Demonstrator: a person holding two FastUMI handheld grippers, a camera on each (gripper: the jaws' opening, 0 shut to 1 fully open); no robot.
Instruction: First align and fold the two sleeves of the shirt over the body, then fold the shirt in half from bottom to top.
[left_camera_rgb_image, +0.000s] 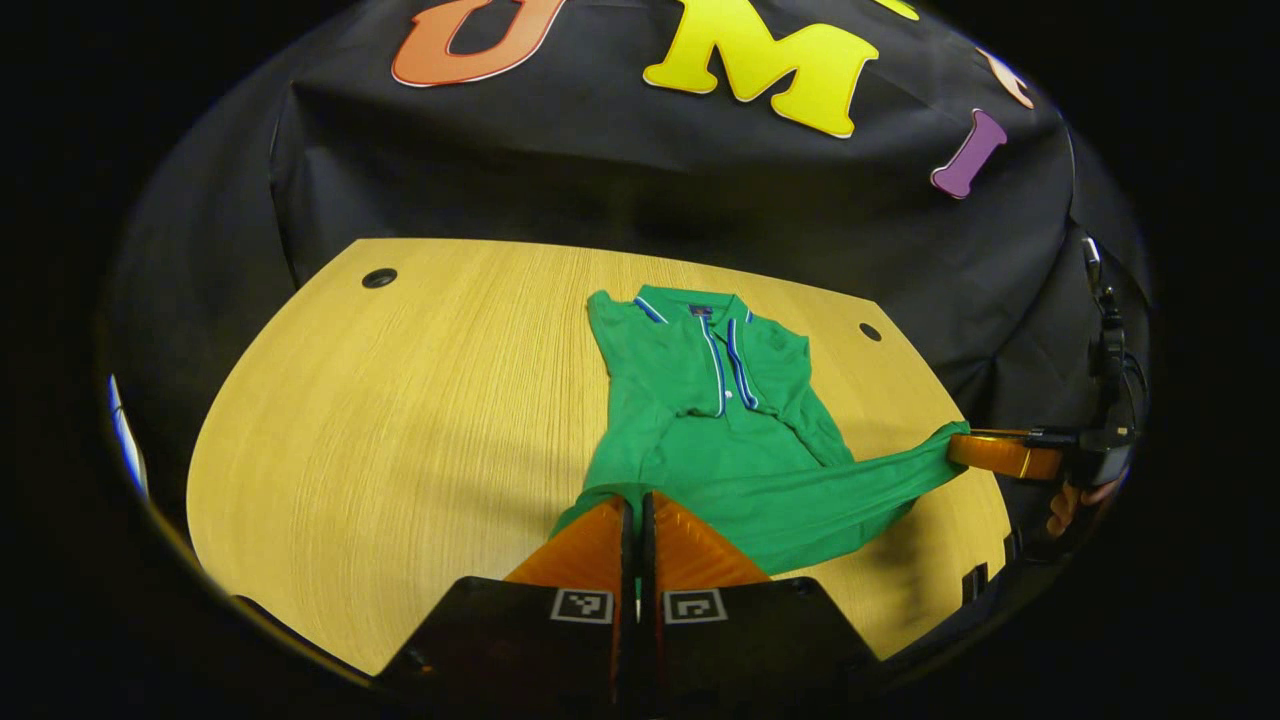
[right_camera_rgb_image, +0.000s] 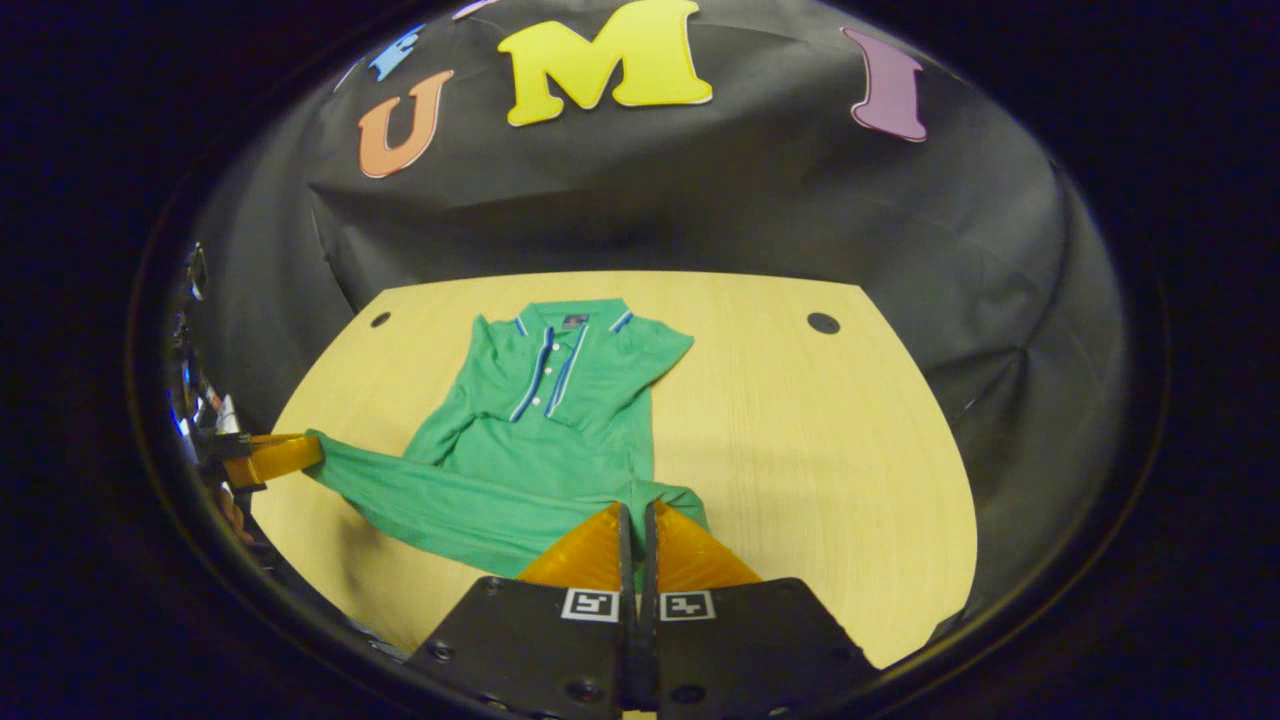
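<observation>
I see a pale wood-grain table (left_camera_rgb_image: 400, 420), two dark round holes (left_camera_rgb_image: 379, 278) near its far corners, black cloth wall (left_camera_rgb_image: 600, 170) behind it.

My right gripper (right_camera_rgb_image: 636, 512) pinches the green shirt (right_camera_rgb_image: 545, 420) at its near corner on the wooden table (right_camera_rgb_image: 800, 440); the left gripper (right_camera_rgb_image: 310, 452) grips the hem's other end, lifted taut.

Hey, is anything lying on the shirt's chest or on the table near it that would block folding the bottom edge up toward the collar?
Nothing visible does. The green shirt lies on bare wooden table, and its chest up to the collar carries no object. Both the left gripper and right gripper are already shut on its lower edge.
</observation>
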